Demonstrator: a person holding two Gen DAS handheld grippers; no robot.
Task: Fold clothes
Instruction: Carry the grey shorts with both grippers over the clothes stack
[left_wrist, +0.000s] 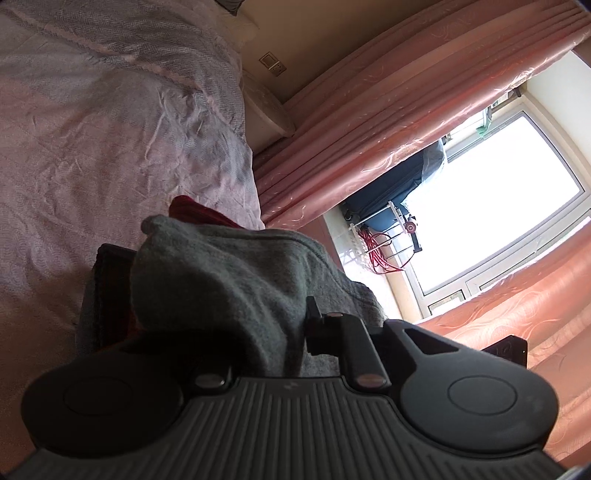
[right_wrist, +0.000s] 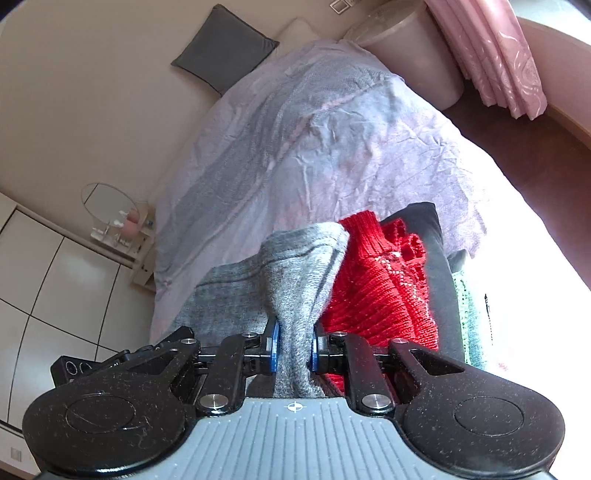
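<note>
A grey knit garment (right_wrist: 295, 280) lies bunched at the near end of the bed (right_wrist: 332, 147), on top of a red knitted sweater (right_wrist: 376, 295) and a dark grey folded piece (right_wrist: 436, 251). My right gripper (right_wrist: 294, 345) has a fold of the grey garment filling the gap between its blue pads (right_wrist: 273, 343), and both pads touch it. In the left wrist view the grey garment (left_wrist: 229, 280) is heaped over my left gripper (left_wrist: 266, 326). It hides one finger and lies against the other finger (left_wrist: 313, 314). Whether that grip presses is not visible. The red sweater (left_wrist: 192, 212) peeks out behind.
The bed (left_wrist: 92, 147) has a rumpled pale lilac cover. A grey cushion (right_wrist: 225, 48) leans at its head, beside a round pale tub (right_wrist: 413, 48). Pink curtains (left_wrist: 406, 110) frame a bright window (left_wrist: 498, 203) with a drying rack (left_wrist: 380, 247). A mirror table (right_wrist: 110, 210) and white wardrobe (right_wrist: 55, 277) stand at the left.
</note>
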